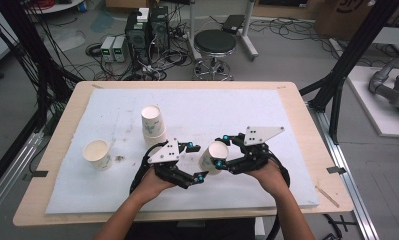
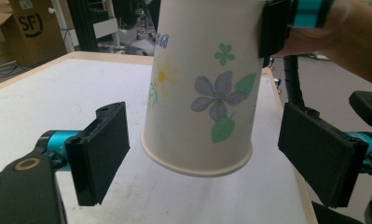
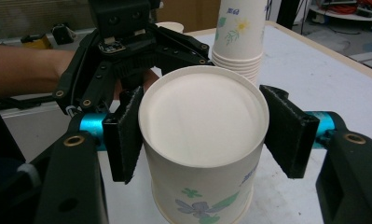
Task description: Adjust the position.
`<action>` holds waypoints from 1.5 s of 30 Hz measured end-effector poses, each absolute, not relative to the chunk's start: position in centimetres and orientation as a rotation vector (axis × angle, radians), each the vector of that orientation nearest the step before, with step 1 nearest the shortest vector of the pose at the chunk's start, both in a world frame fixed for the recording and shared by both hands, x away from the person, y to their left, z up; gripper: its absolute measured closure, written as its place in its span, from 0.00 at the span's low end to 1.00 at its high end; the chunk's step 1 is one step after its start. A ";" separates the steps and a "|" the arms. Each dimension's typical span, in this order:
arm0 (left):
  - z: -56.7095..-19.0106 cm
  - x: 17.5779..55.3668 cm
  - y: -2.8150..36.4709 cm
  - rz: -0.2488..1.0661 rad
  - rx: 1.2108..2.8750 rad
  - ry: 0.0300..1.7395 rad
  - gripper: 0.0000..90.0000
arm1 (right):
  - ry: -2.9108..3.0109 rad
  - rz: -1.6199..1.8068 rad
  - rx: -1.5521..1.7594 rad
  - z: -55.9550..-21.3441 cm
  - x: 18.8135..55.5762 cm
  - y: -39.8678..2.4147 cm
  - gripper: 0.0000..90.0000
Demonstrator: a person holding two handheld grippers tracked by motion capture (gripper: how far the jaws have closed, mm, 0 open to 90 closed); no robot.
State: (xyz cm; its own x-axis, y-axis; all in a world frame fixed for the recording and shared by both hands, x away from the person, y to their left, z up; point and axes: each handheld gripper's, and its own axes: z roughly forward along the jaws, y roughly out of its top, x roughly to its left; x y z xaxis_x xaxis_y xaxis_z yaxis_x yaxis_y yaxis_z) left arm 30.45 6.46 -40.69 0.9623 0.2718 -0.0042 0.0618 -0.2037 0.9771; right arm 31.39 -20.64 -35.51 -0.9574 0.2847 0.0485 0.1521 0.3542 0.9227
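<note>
1. My right gripper (image 1: pixel 226 152) is clamped on a flower-printed paper cup (image 1: pixel 213 157), one pad on each side of the wall near the closed bottom. The cup is lifted clear of the white mat (image 1: pixel 267 107) and tipped, bottom end towards the right gripper's camera and mouth pointing away.
2. My left gripper (image 1: pixel 196 161) stands wide, nothing held. In the left gripper view the cup (image 2: pixel 203 88) hangs mouth down between its pads (image 2: pixel 103 151), with a clear gap on both sides.
3. Landmark: the held cup. The stack of upside-down paper cups (image 1: pixel 153 125) stands on the mat beyond it, further from me and towards my left. A single upright paper cup (image 1: pixel 98 153) sits well apart from it, near the mat's left edge.
4. Handling, my judgement: thin paper wall, very light, easily crushed. The rolled rim at the mouth and the bottom ring are the stiff parts; the mid-wall would dent under a hard squeeze. The printed surface looks smooth, so a slack grip may slip.
5. Where to take hold: for the left gripper, across the wall just behind the rolled rim, pads flat on opposite sides, closing gently until contact only.
6. Risk: both grippers on one cup could twist or ovalise it if they pull against each other.
</note>
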 end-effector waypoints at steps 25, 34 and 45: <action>-41.2 31.1 5.2 0.169 1.787 0.232 0.19 | 2.509 1.683 0.383 -35.7 31.4 -20.1 0.40; -41.3 31.1 5.0 0.162 1.790 0.215 0.28 | 2.515 1.710 0.390 -35.8 31.4 -20.1 0.40; -41.1 31.0 5.2 0.148 1.816 0.211 0.34 | 2.526 1.717 0.387 -36.1 31.5 -19.9 0.40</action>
State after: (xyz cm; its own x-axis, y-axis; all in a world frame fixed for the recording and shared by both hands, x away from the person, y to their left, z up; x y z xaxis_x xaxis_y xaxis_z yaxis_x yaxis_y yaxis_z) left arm 30.98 5.21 -41.15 0.9750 0.2219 -0.0104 0.0658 -0.2440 0.9675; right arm 31.51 -19.92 -36.08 -0.9664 0.2416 0.0882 0.1709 0.3470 0.9222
